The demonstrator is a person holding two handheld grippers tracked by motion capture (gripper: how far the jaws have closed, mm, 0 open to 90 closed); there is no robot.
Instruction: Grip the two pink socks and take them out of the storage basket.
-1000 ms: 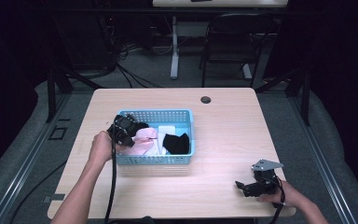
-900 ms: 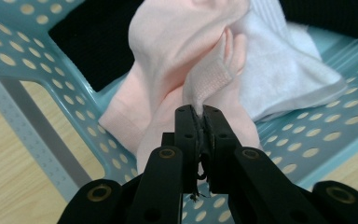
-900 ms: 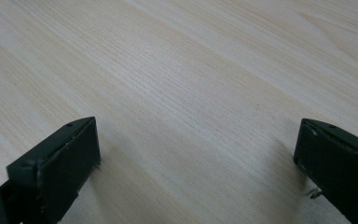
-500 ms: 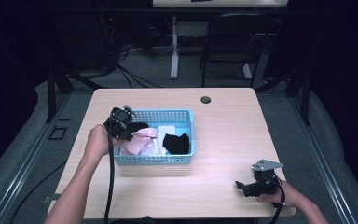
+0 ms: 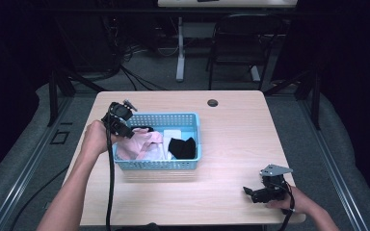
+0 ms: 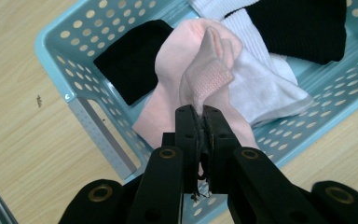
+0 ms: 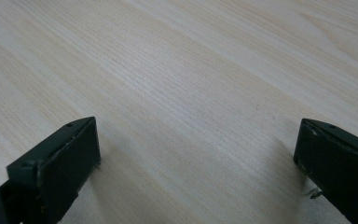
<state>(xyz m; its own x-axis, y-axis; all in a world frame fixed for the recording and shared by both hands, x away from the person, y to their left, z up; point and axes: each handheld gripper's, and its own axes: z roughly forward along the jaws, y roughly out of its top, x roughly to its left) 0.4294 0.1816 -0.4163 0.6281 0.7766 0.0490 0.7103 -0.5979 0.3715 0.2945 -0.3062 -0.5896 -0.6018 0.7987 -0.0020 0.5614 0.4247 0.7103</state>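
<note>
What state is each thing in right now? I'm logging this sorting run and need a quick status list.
Left hand-held gripper: shut on the pink sock, above the basket.
Pink sock: pinched at one end, partly lifted, rest draped in the basket.
Right hand-held gripper: open, empty, low over the table.
Blue basket: upright, holding socks.
White sock: lying in the basket.

Black tongs (image 6: 200, 114) with brass-ringed screws, black cables.

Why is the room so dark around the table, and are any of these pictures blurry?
High view: light falls on the table, the surroundings go black. Left gripper view: pink sock and basket look sharp. Right gripper view: the near jaws blur, and the wood grain softens farther off.
</note>
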